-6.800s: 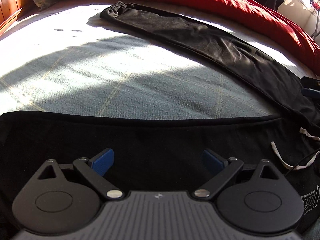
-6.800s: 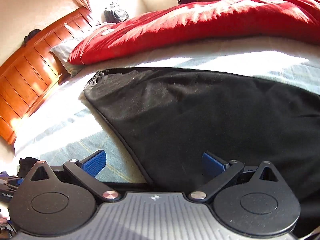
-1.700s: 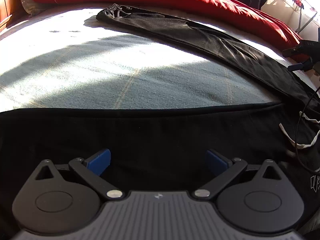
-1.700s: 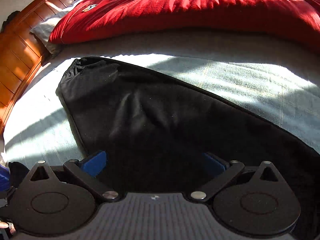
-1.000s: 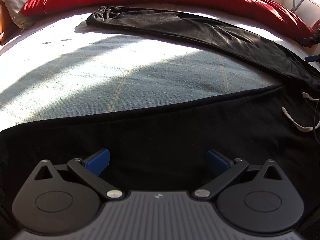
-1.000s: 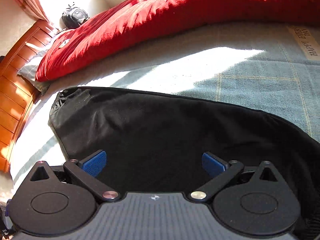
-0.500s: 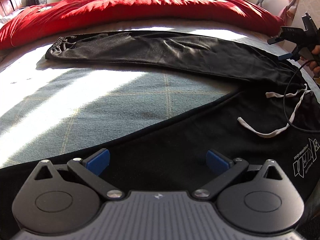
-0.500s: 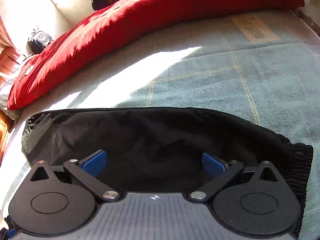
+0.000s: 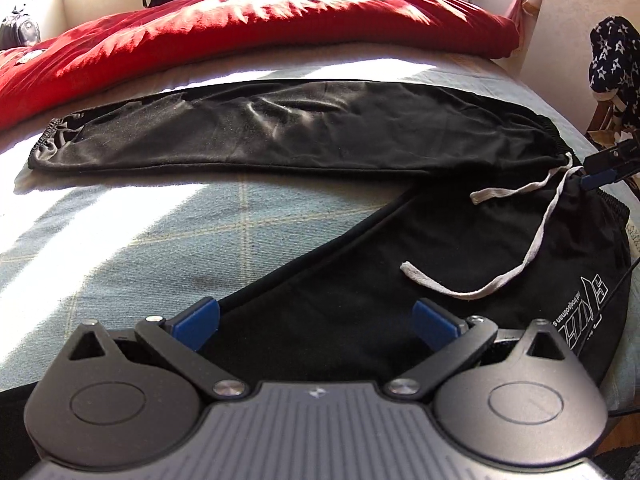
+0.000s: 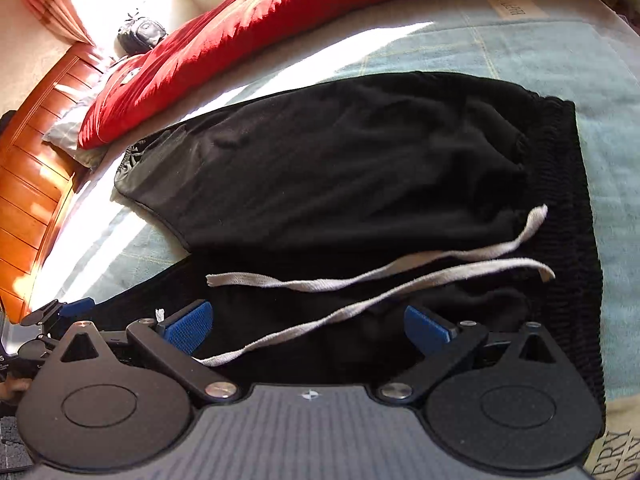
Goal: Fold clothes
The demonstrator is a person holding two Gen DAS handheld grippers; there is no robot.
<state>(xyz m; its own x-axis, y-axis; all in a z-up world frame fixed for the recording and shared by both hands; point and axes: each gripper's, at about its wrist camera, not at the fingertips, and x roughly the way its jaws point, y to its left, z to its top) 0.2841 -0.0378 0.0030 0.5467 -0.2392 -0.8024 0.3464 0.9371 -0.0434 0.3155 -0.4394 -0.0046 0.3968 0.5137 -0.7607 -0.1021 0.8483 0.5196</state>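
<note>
With both grippers' fingers wide and holding nothing, the left gripper (image 9: 316, 318) should pinch the near leg (image 9: 344, 300) of the black trousers (image 9: 256, 128) at its hem, while the right gripper (image 10: 307, 322) clamps the waistband (image 10: 580, 216), clear of the white drawstring (image 10: 360, 280).

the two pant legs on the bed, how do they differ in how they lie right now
The far leg lies stretched across the bed near the red duvet, in sun; the near leg runs diagonally toward the left tongs, in shade. The far leg's elastic cuff shows; the near leg's end is hidden behind the tongs. Both are black and meet at the waistband with its white drawstring.
</note>
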